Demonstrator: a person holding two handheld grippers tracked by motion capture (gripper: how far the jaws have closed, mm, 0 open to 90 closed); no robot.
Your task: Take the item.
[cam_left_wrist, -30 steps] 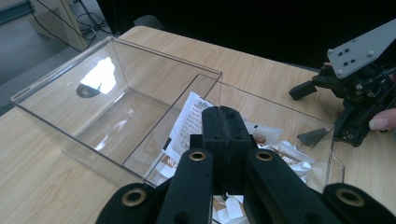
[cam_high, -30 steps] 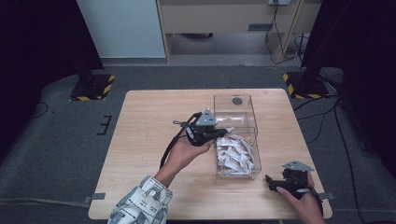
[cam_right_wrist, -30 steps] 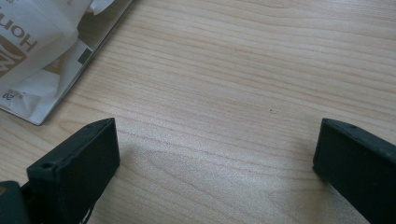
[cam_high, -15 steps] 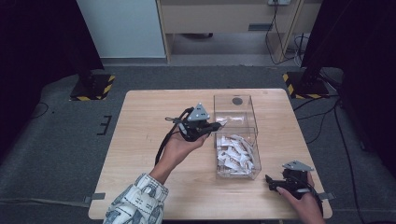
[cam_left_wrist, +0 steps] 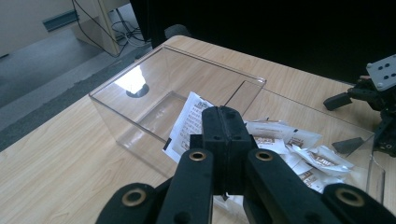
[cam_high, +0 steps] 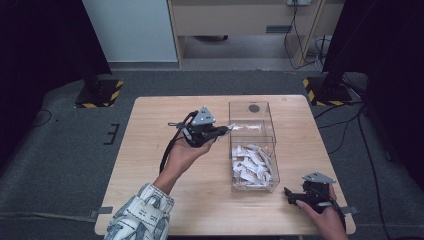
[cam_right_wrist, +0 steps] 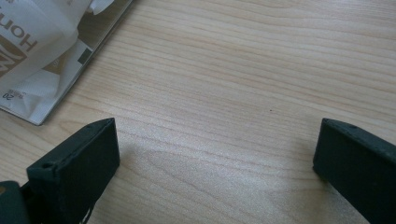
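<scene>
A clear plastic box (cam_high: 274, 150) with two compartments stands on the wooden table (cam_high: 150, 150). Its near compartment holds several white sachets (cam_high: 252, 162). My left gripper (cam_high: 226, 129) hovers at the box's left rim by the far compartment, shut on one white sachet (cam_high: 239, 127). In the left gripper view the jaws (cam_left_wrist: 223, 116) pinch that sachet (cam_left_wrist: 187, 121) above the box (cam_left_wrist: 140, 116). My right gripper (cam_high: 292, 196) rests near the table's front right corner, open. In the right gripper view its fingers (cam_right_wrist: 217, 140) stand wide apart over bare wood, with sachets (cam_right_wrist: 32, 42) at upper left.
A dark round spot (cam_high: 254, 107) marks the floor of the box's far compartment. The table's left half is bare wood. The right gripper (cam_left_wrist: 369, 93) appears beyond the box in the left gripper view. Grey carpet and black stands surround the table.
My left gripper has risen out of the near compartment with a sachet and shifted back and left toward the far compartment's rim. The right gripper has stayed still.
</scene>
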